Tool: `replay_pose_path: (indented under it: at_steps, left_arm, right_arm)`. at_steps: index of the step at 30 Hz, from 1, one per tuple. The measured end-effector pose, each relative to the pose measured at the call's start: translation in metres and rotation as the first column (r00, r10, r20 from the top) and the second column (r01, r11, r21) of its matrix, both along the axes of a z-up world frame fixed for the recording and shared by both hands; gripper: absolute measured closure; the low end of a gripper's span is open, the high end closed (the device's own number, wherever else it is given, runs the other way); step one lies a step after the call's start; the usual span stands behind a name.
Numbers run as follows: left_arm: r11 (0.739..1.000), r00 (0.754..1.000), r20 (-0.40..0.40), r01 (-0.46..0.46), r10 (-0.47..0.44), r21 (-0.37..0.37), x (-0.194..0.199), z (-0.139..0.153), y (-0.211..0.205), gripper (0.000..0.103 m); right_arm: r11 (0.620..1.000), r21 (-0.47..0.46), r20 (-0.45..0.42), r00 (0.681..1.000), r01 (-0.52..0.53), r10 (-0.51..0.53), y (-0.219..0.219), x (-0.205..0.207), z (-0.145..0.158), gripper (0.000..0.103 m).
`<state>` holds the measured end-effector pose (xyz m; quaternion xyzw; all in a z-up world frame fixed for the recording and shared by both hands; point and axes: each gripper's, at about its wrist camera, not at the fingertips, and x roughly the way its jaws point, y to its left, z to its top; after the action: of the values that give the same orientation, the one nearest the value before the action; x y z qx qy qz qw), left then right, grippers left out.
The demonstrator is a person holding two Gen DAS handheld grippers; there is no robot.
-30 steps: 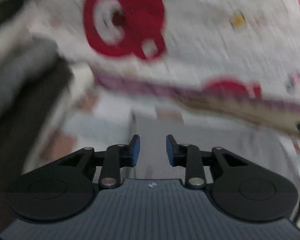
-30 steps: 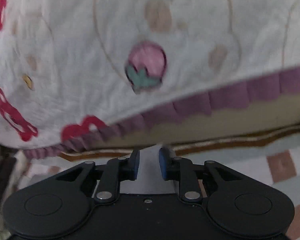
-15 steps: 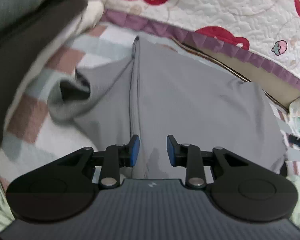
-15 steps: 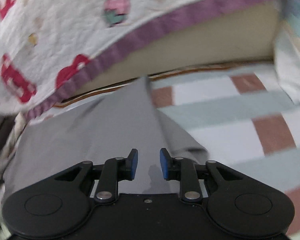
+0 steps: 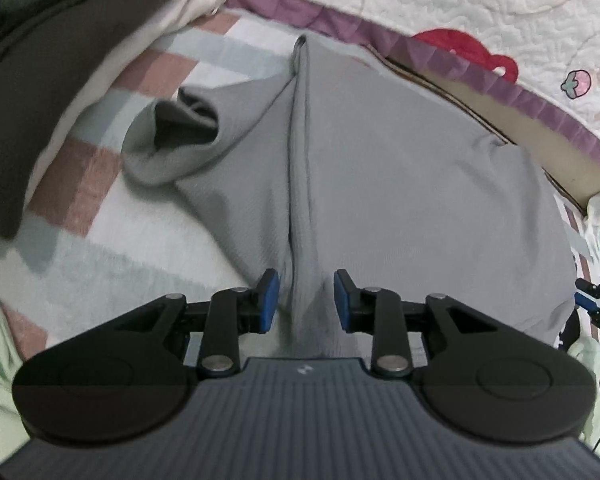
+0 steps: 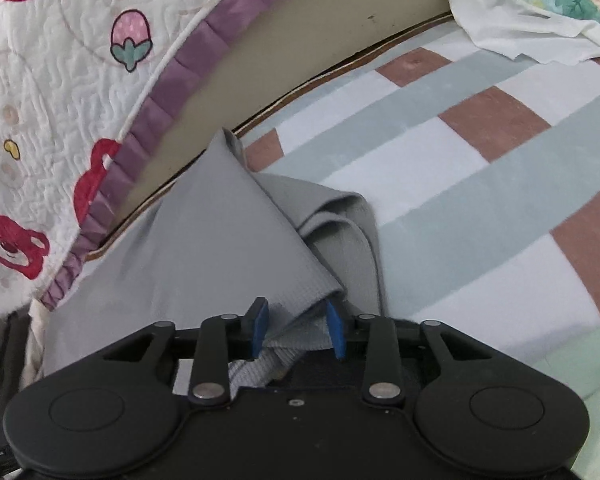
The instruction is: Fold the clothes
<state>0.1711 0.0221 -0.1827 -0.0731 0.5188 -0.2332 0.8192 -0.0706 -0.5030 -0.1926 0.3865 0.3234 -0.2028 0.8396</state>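
1. Lying flat on the checked blanket (image 5: pixel 112 216), the grey garment (image 5: pixel 400 184) spreads ahead; the left gripper (image 5: pixel 303 300) is released, pads straddling its central crease.
2. Right gripper (image 6: pixel 296 330) gapes apart, a folded garment edge (image 6: pixel 296 316) between its pads.

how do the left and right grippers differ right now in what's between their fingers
The left gripper stands open over a raised lengthwise fold in the grey garment, with flat cloth ahead of it. The right gripper is open around a bunched, layered edge of the grey garment, which reaches back between its fingers. Both have blue pads and neither is closed on the cloth.
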Motion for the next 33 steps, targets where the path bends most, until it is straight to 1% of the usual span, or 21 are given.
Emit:
replay_pose_path:
  at_steps: [1, 2, 3, 5, 6, 7, 8, 10, 14, 16, 18, 21, 22, 23, 25, 27, 30, 32, 33]
  left_arm:
    - [1.0, 1.0, -0.01, -0.001, 0.001, -0.002, -0.001, -0.001, 0.001, 0.07]
    - [1.0, 1.0, -0.023, -0.001, 0.001, -0.005, -0.001, -0.003, 0.002, 0.063]
    - [1.0, 0.999, -0.045, 0.001, -0.001, -0.014, -0.001, -0.005, 0.002, 0.061]
    - [1.0, 0.995, -0.099, 0.009, -0.011, -0.025, -0.001, -0.012, 0.0, 0.059]
    - [1.0, 0.993, -0.118, 0.012, -0.015, -0.023, -0.002, -0.014, -0.001, 0.059]
    - [1.0, 0.994, -0.108, 0.018, -0.02, -0.021, -0.005, -0.013, -0.002, 0.063]
    - [0.999, 0.997, -0.075, 0.029, -0.03, -0.018, -0.007, -0.008, -0.004, 0.093]
    - [0.999, 0.999, -0.01, 0.051, -0.052, -0.01, -0.012, 0.001, -0.007, 0.096]
    - [0.996, 0.99, 0.111, 0.09, -0.09, 0.004, -0.02, 0.018, -0.013, 0.096]
    - [0.997, 0.992, 0.107, 0.073, -0.069, -0.029, -0.019, 0.02, -0.009, 0.096]
    - [0.996, 0.995, 0.086, 0.048, -0.041, -0.072, -0.018, 0.023, -0.001, 0.097]
    - [0.985, 0.999, 0.046, 0.018, -0.011, -0.17, -0.017, 0.028, 0.023, 0.097]
    - [0.981, 0.999, 0.034, 0.008, -0.001, -0.195, -0.017, 0.029, 0.032, 0.097]
    - [0.979, 1.0, 0.019, -0.002, 0.006, -0.203, -0.017, 0.028, 0.037, 0.097]
    - [0.985, 1.0, -0.013, -0.01, 0.008, -0.174, -0.015, 0.02, 0.04, 0.097]
    - [0.995, 0.998, -0.055, -0.001, -0.004, -0.104, -0.013, 0.003, 0.032, 0.096]
    - [0.999, 0.995, -0.097, 0.038, -0.04, -0.017, -0.012, -0.016, 0.015, 0.096]
    - [0.998, 0.998, -0.027, 0.059, -0.059, 0.01, -0.016, -0.009, 0.009, 0.096]
    - [0.998, 0.998, 0.016, 0.059, -0.059, -0.001, -0.018, -0.002, 0.01, 0.096]
  right_arm:
    - [1.0, 0.001, 0.002, 1.0, 0.003, -0.003, 0.0, 0.0, -0.001, 0.056]
    - [1.0, 0.004, 0.006, 1.0, 0.007, -0.007, -0.001, 0.001, -0.002, 0.056]
    - [1.0, 0.007, 0.01, 1.0, 0.01, -0.01, -0.002, 0.001, -0.002, 0.056]
    - [1.0, -0.009, 0.014, 1.0, 0.008, -0.008, -0.004, 0.004, -0.002, 0.056]
    - [1.0, -0.029, 0.018, 1.0, -0.011, 0.011, -0.004, 0.007, -0.001, 0.065]
    - [0.998, -0.054, 0.023, 0.999, -0.038, 0.04, -0.002, 0.01, 0.001, 0.081]
    - [0.994, -0.082, 0.019, 0.998, -0.065, 0.067, 0.0, 0.013, 0.004, 0.099]
    - [0.986, -0.135, 0.009, 0.994, -0.103, 0.105, 0.005, 0.017, 0.012, 0.099]
    - [0.974, -0.194, 0.024, 0.992, -0.115, 0.122, 0.011, 0.017, 0.03, 0.099]
    - [0.971, -0.211, 0.031, 0.992, -0.111, 0.12, 0.012, 0.016, 0.039, 0.1]
    - [0.97, -0.219, 0.041, 0.992, -0.108, 0.12, 0.013, 0.012, 0.049, 0.1]
    - [0.965, -0.229, 0.049, 0.988, -0.13, 0.145, 0.02, 0.002, 0.066, 0.1]
    - [0.959, -0.245, 0.039, 0.987, -0.142, 0.156, 0.024, -0.001, 0.07, 0.1]
    - [0.951, -0.266, 0.023, 0.985, -0.156, 0.168, 0.03, -0.004, 0.073, 0.1]
    - [0.944, -0.281, -0.014, 0.985, -0.171, 0.174, 0.036, -0.01, 0.07, 0.1]
    - [0.942, -0.286, -0.054, 0.985, -0.174, 0.165, 0.038, -0.013, 0.061, 0.1]
    - [0.931, -0.322, -0.104, 0.984, -0.172, 0.146, 0.038, -0.008, 0.039, 0.1]
    - [0.934, -0.318, -0.113, 0.985, -0.161, 0.131, 0.038, -0.003, 0.03, 0.1]
    - [0.937, -0.314, -0.116, 0.986, -0.155, 0.124, 0.038, -0.001, 0.027, 0.1]
